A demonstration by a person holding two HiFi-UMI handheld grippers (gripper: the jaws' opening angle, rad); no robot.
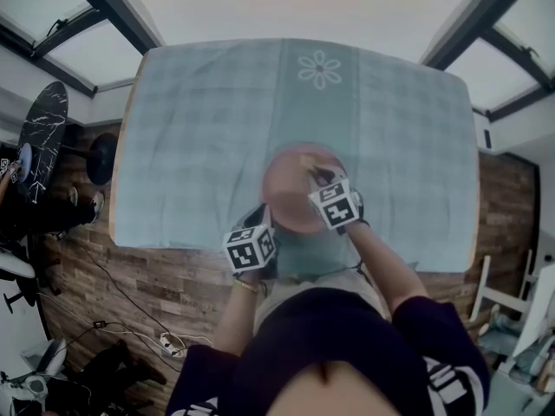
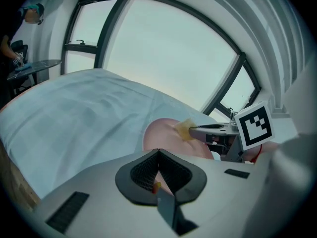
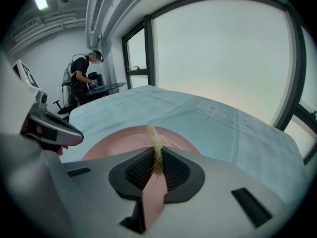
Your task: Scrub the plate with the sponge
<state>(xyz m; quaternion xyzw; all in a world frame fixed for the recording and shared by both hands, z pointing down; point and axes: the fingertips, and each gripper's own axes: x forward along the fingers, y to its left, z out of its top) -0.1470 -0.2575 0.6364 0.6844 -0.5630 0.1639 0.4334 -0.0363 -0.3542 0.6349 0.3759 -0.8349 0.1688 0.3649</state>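
One overhead, two low across plate (image 1: 286, 185)

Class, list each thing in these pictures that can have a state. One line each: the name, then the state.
left tongs, shut on the plate's near rim.
right tongs, shut on the sponge.
plate, lying on the tablecloth, gripped at one rim.
sponge, pinched thin, held over the plate.
tablecloth, spread out, lightly creased.

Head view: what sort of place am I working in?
Probably an office or lab room, not a kitchen: a cloth-covered table, tall windows and a wooden floor.
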